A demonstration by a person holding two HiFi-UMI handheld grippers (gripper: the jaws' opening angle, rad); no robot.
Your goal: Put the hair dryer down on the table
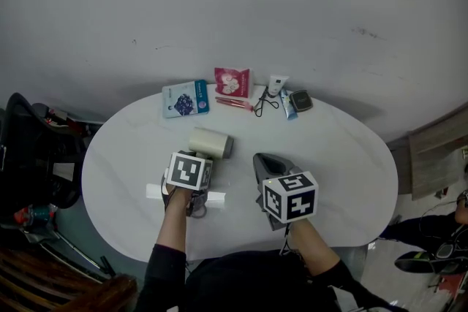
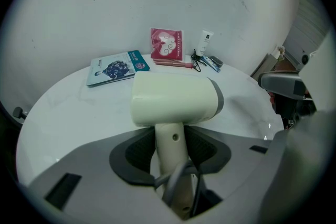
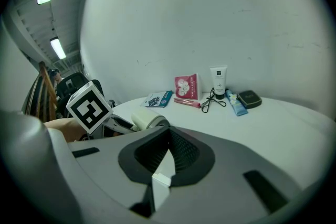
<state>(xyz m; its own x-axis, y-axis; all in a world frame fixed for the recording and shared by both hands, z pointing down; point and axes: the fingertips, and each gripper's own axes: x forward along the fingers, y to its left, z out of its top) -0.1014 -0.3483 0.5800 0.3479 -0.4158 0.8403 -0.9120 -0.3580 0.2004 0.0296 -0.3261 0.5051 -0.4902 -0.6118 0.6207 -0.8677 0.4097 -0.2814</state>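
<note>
The white bench (image 1: 344, 157) is right below the hair dryer (image 2: 176, 99), maybe touching it. My left claw (image 2: 173, 139) squeezes its handle. I should lower it slowly, lay it flat, then let go. My right claw (image 3: 167, 136) is closed and empty.

Small things stand in a row along the far edge of the table (image 1: 351, 179). At the left end a booklet (image 1: 185, 99) lies flat. To its right a packet (image 1: 232, 82) is propped upright, with a pen (image 1: 234, 104) lying just before it. Next comes an eyelash curler (image 1: 265, 104), with a standing tube (image 1: 277, 85) behind it. A second tube (image 1: 289, 106) lies to the curler's right, and a small case (image 1: 300, 100) sits just beside it at the row's right end. The hair dryer (image 1: 210, 142) is left of the table's middle, well before the row, its handle pointing toward the near edge between the jaws of the left gripper (image 2: 170, 144). The right gripper (image 1: 265, 163) is to the dryer's right, apart from it.
</note>
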